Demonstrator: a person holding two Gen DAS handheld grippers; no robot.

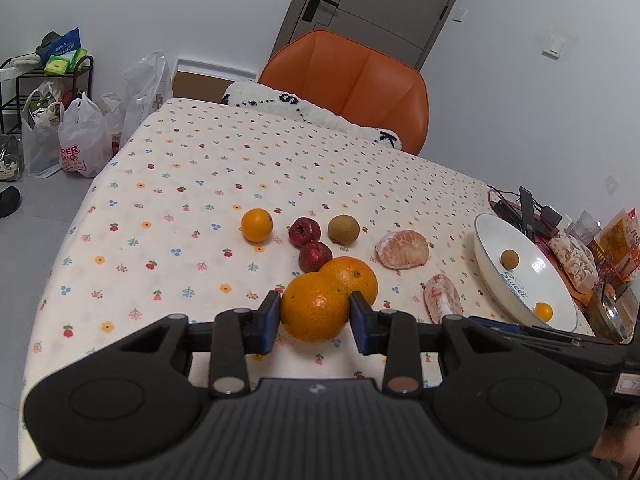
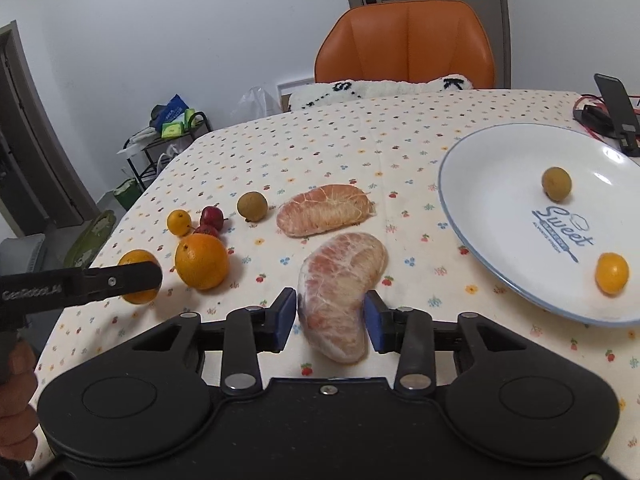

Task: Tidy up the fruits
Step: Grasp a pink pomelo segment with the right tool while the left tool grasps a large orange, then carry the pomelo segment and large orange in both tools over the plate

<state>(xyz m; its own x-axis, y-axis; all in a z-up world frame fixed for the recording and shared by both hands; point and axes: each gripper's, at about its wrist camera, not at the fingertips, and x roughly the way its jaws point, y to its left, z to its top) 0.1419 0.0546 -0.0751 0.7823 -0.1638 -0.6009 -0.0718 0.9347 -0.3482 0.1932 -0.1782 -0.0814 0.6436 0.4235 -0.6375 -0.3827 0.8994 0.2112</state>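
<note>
Left gripper (image 1: pixel 315 312) clamps its blue pads against the big round orange (image 1: pixel 314 307) on the floral tablecloth (image 1: pixel 200 168); a second orange (image 1: pixel 354 278) touches it at one o'clock. Right gripper (image 2: pixel 330 314), jaws narrowly parted, straddles a peeled pink pomelo segment (image 2: pixel 342 294). White ceramic plate (image 2: pixel 500 208) sits at two o'clock.

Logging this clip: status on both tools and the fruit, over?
Left tool closed on near orange. Right tool straddling pomelo piece, contact unclear. Plate holds two small fruits. Path to plate clear.
</note>
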